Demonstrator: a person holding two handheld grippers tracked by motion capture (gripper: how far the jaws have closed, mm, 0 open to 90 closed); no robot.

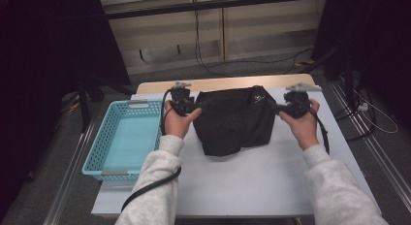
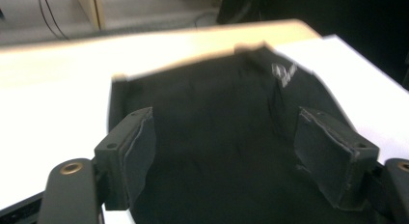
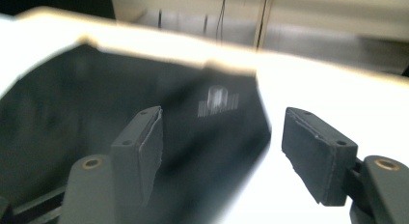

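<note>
Your black garment point(image 1: 236, 120), what looks like a pair of shorts folded over with a small white logo near its far right corner, lies flat on the white table point(image 1: 252, 181), just right of the turquoise basket point(image 1: 127, 137). Your left gripper point(image 1: 190, 104) sits at the garment's far left corner, on the side facing the basket, and its jaws stand spread with the cloth lying beneath them, not pinched; in the left gripper view the pads point(image 2: 140, 151) are clear of the fabric. Your right gripper point(image 1: 279, 107) is at the far right corner, the one away from the basket, jaws likewise apart, one pad over the cloth and the other over bare table. Judging by how the garment lies, a fold looks laid down and let go, so that part seems done. What appears left is any further fold, then lifting the garment across into the basket, which holds nothing yet.
</note>
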